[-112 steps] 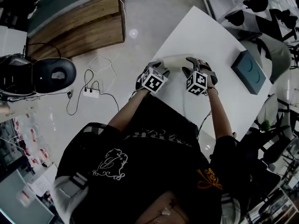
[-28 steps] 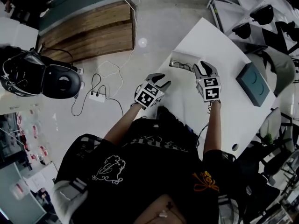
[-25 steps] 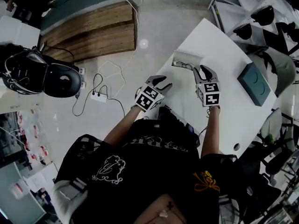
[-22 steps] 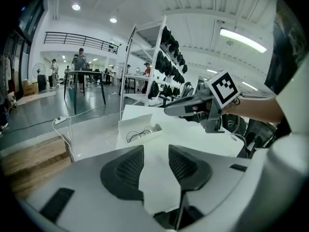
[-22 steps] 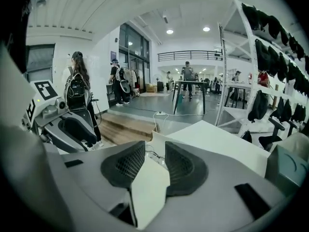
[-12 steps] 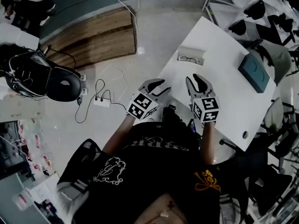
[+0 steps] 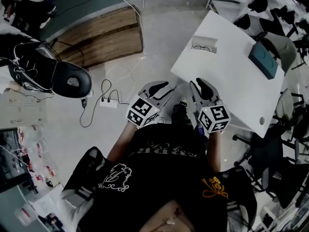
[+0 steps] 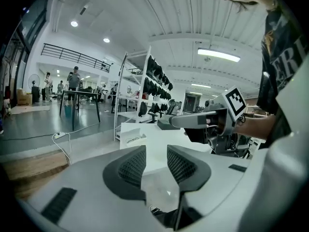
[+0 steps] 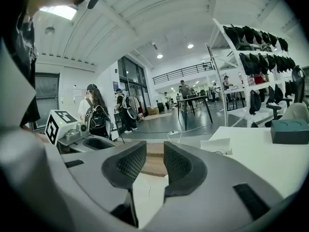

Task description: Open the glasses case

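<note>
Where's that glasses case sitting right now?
In the head view the glasses case lies open by the white table's upper left edge, left of the teal box.

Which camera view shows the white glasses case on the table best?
The head view: it looks down on the glasses case, unobstructed, with the glasses lying inside. The left gripper view shows it small and far away; the right gripper view shows only its side, also distant.
</note>
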